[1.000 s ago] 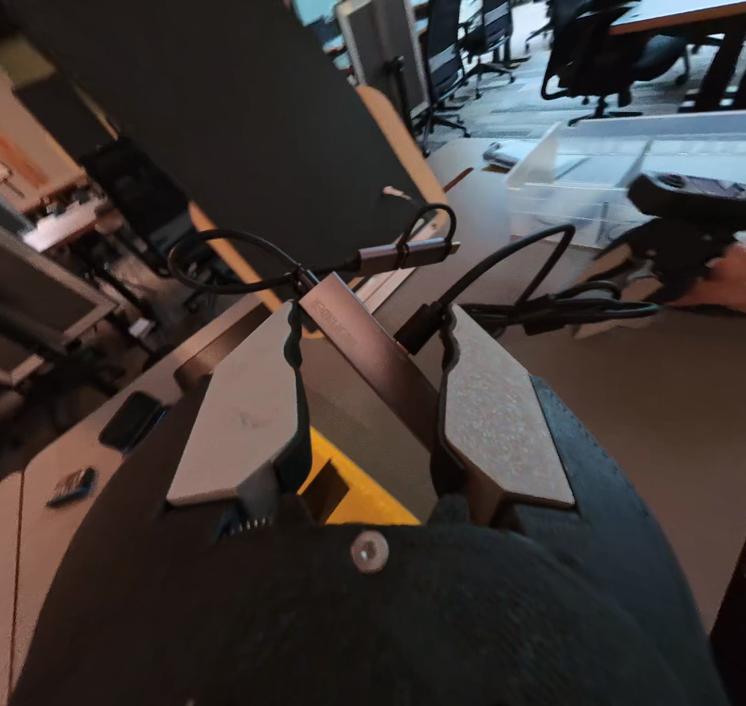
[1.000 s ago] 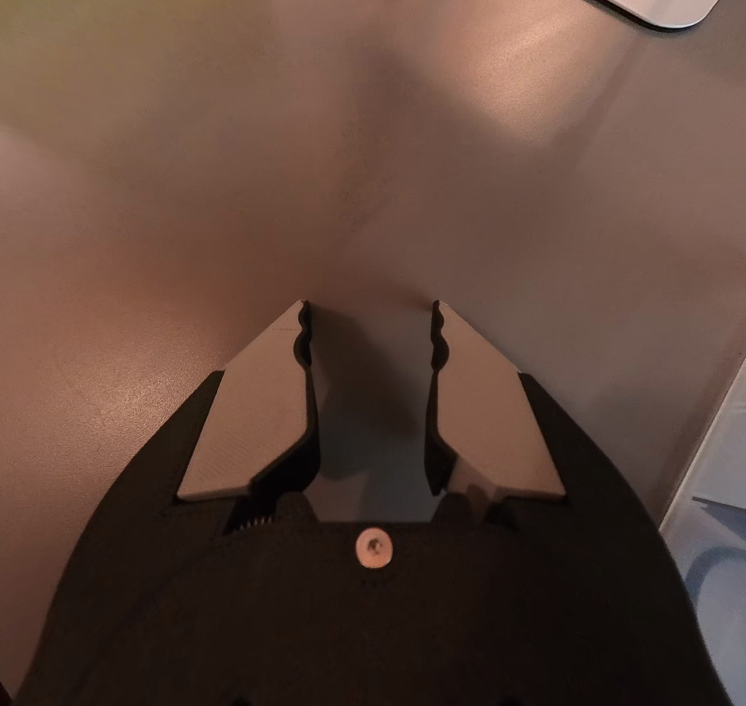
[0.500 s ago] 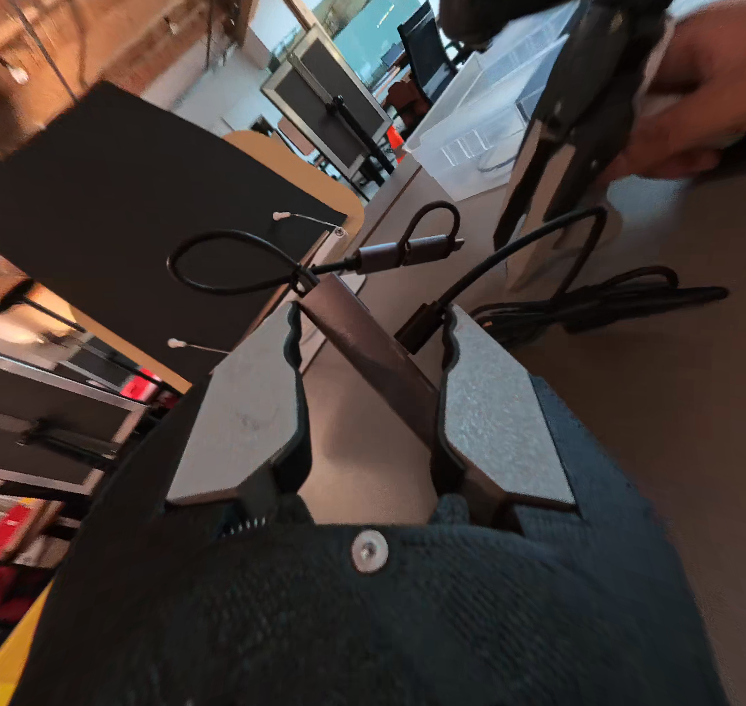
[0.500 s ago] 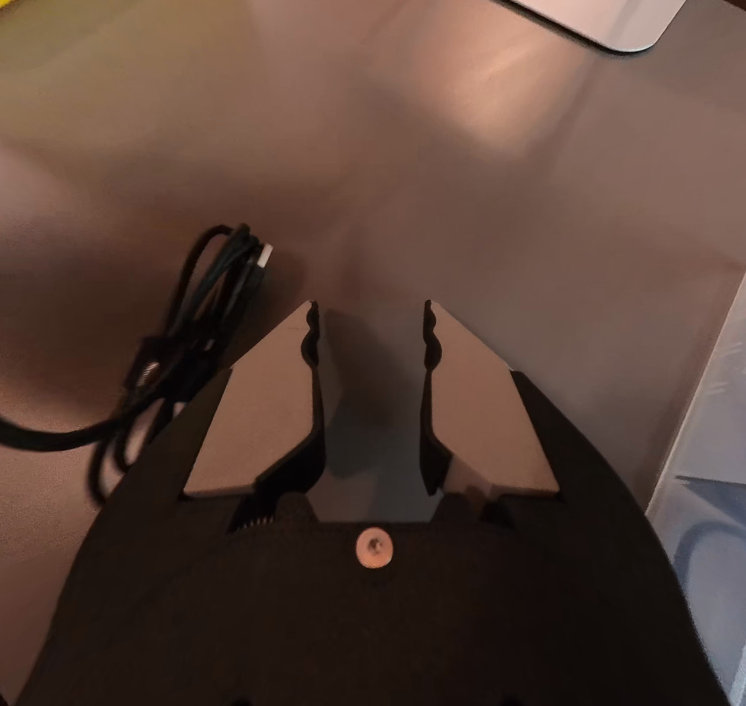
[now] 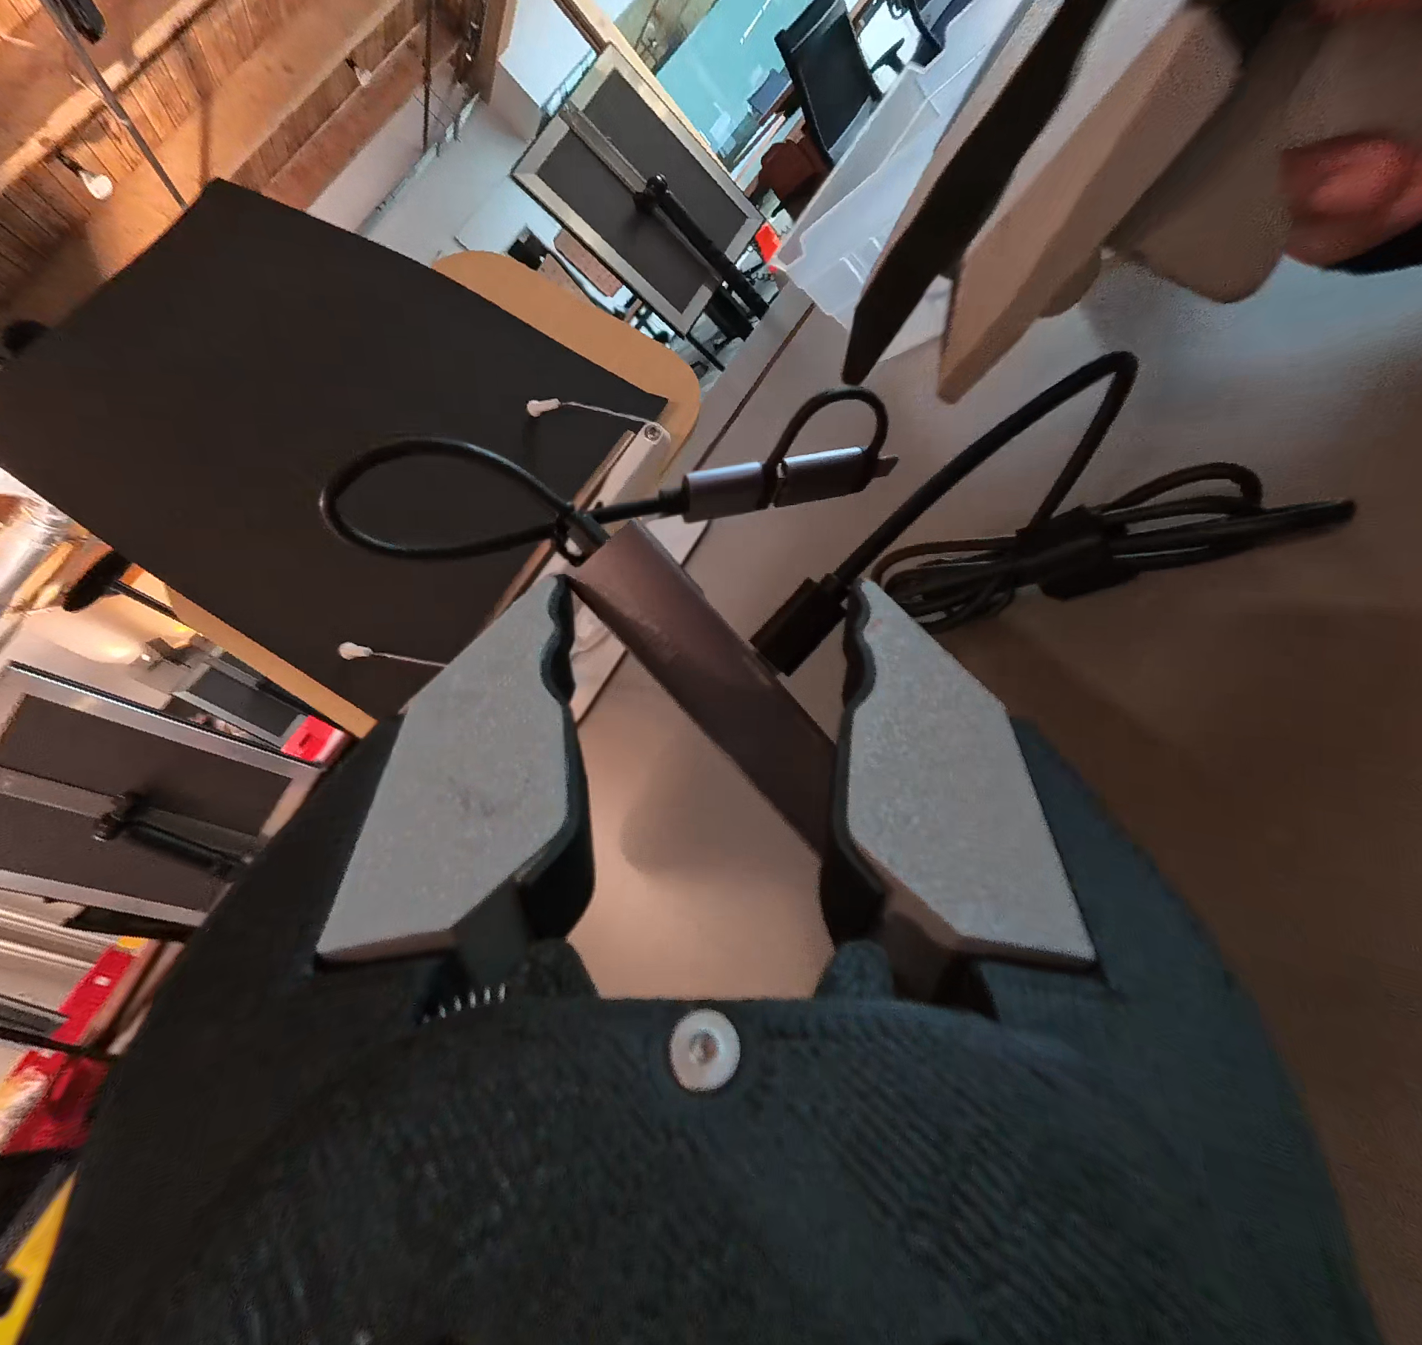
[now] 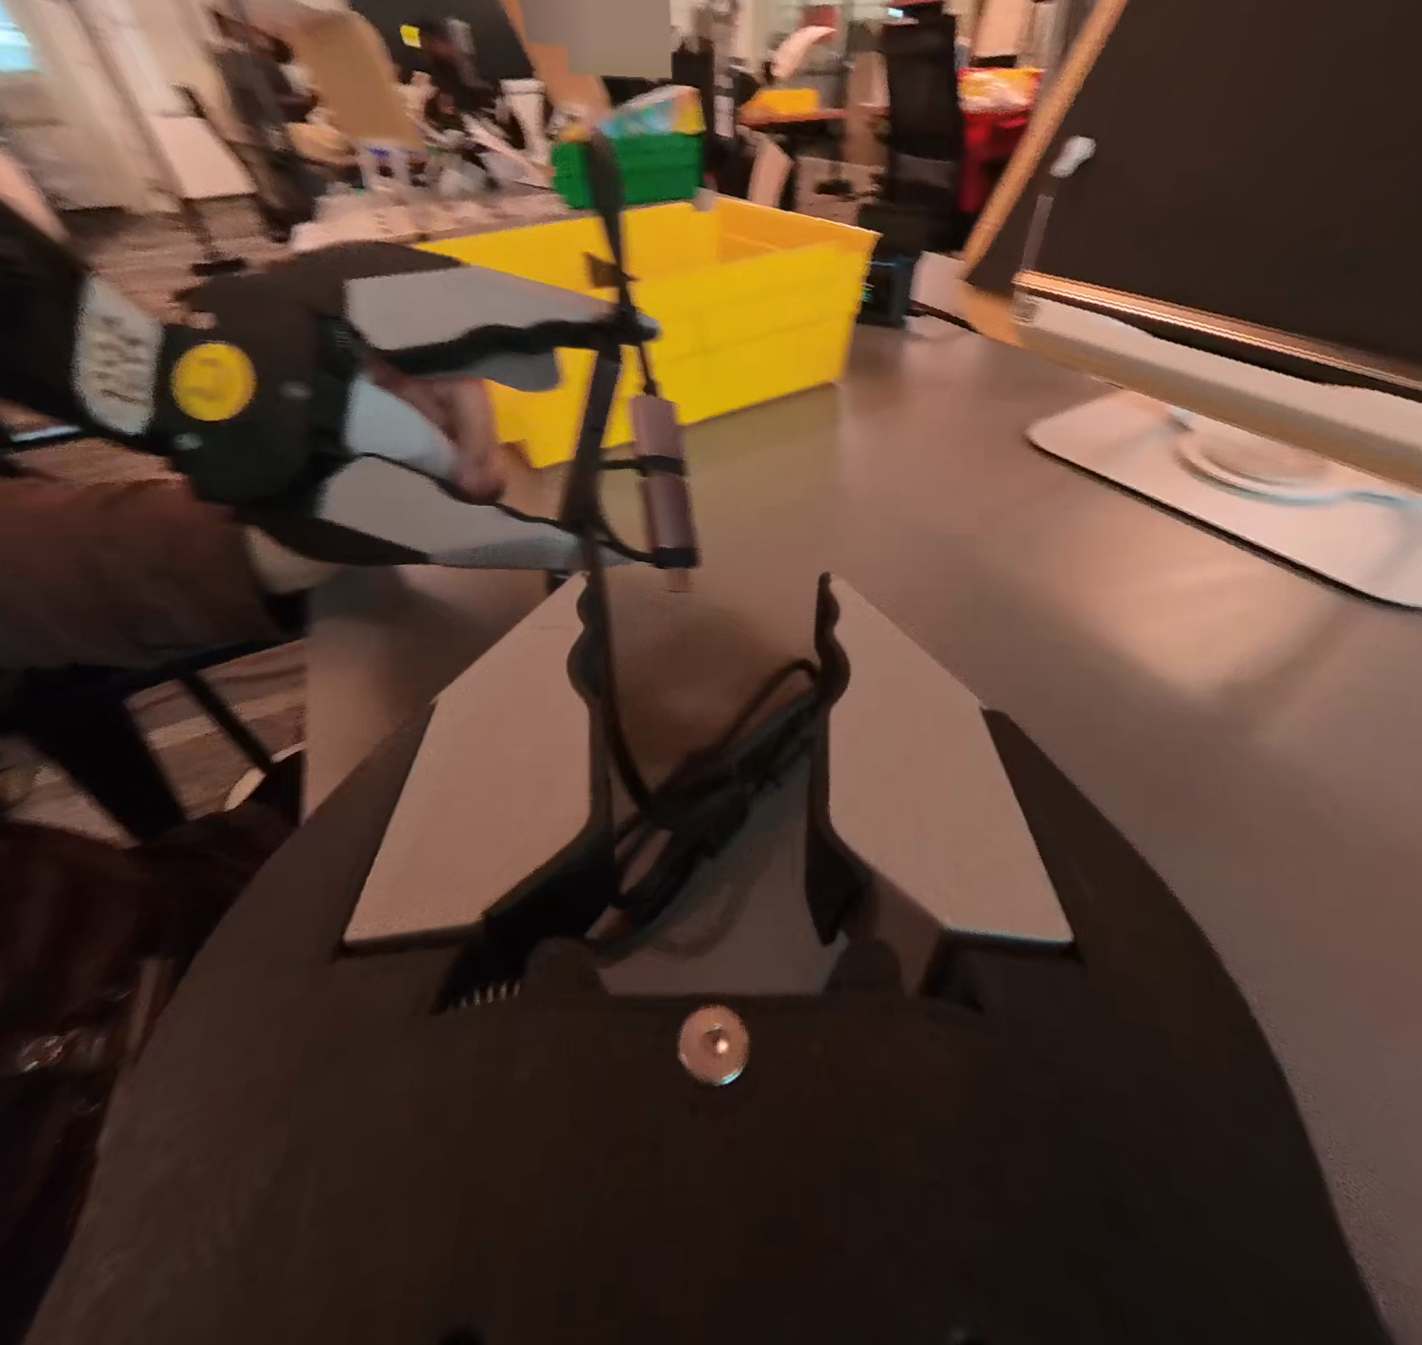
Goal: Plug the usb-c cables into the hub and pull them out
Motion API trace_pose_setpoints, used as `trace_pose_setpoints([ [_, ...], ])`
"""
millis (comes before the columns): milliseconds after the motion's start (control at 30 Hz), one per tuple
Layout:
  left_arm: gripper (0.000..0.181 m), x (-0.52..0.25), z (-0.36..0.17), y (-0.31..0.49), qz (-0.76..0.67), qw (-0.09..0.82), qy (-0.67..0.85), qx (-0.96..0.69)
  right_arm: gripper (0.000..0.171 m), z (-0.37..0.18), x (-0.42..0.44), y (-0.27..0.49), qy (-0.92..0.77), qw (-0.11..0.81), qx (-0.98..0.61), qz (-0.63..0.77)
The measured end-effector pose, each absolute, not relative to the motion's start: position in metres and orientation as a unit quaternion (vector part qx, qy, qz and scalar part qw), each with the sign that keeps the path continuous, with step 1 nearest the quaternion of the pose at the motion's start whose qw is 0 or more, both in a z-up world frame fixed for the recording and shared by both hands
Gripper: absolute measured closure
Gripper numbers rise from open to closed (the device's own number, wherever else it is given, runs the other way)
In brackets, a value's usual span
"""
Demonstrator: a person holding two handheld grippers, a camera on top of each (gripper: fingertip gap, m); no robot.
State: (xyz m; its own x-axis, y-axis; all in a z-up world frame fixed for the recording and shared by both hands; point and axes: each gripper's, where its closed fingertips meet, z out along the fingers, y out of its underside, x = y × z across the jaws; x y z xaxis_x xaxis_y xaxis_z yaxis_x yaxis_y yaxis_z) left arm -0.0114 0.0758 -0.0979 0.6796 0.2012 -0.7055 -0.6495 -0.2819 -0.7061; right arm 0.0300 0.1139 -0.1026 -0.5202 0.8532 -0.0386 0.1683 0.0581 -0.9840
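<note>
Left gripper (image 5: 704, 615) pinches the hub (image 5: 696, 662), one cable (image 5: 962, 477) plugged in at two o'clock. Right gripper (image 6: 704, 615), fingers spread, nears; pulling out probably remains.

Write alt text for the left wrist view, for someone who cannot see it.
The left gripper, with two grey fingers, clamps a slim dark metal hub held diagonally above a brown table. A black cable is plugged into the hub's side, its bundled length lying on the table. The right gripper approaches from the upper right.
</note>
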Motion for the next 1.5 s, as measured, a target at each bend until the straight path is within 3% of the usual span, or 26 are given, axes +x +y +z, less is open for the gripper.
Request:
trace_pose_setpoints([
  [133,0.113,-0.021,-0.100,0.074,0.337,0.584,0.120,-0.728,0.112,-0.101,0.040,0.092,-0.688,0.284,-0.338,0.577],
  [267,0.113,-0.030,-0.106,0.073,0.311,0.581,0.093,-0.746,0.118,-0.104,0.043,0.086,-0.691,0.269,-0.328,0.585],
  [400,0.113,-0.029,-0.110,0.074,0.296,0.580,0.092,-0.753,0.171,-0.115,0.039,0.090,-0.705,0.274,-0.345,0.556],
  [600,0.113,-0.005,-0.116,0.078,0.128,0.615,0.088,-0.773,0.171,-0.102,0.040,0.106,-0.695,0.341,-0.336,0.535],
  [667,0.114,0.001,-0.117,0.076,0.068,0.620,0.084,-0.777,0.171,-0.102,0.043,0.107,-0.696,0.323,-0.338,0.545],
  [933,0.115,-0.002,-0.113,0.073,0.121,0.627,0.114,-0.761,0.171,-0.088,0.058,0.098,-0.714,0.318,-0.307,0.543],
  [967,0.115,-0.001,-0.111,0.072,0.130,0.629,0.118,-0.757,0.164,-0.088,0.063,0.092,-0.725,0.309,-0.298,0.538],
  [1000,0.115,0.000,-0.110,0.072,0.137,0.630,0.120,-0.755,0.133,-0.089,0.065,0.087,-0.735,0.301,-0.299,0.529],
  [1067,0.115,0.001,-0.108,0.072,0.144,0.634,0.124,-0.750,0.119,-0.099,0.065,0.083,-0.761,0.287,-0.312,0.490],
  [1167,0.115,0.003,-0.103,0.070,0.150,0.642,0.128,-0.741,0.139,-0.122,0.056,0.092,-0.789,0.308,-0.342,0.406],
  [1233,0.115,0.004,-0.103,0.070,0.152,0.643,0.130,-0.739,0.166,-0.142,0.059,0.090,-0.820,0.288,-0.334,0.365],
  [1267,0.115,0.004,-0.104,0.070,0.152,0.641,0.131,-0.741,0.171,-0.147,0.059,0.092,-0.829,0.290,-0.332,0.345],
  [1500,0.124,0.007,-0.113,0.071,0.121,0.623,0.125,-0.763,0.171,-0.125,0.057,0.125,-0.824,0.406,-0.322,0.229],
])
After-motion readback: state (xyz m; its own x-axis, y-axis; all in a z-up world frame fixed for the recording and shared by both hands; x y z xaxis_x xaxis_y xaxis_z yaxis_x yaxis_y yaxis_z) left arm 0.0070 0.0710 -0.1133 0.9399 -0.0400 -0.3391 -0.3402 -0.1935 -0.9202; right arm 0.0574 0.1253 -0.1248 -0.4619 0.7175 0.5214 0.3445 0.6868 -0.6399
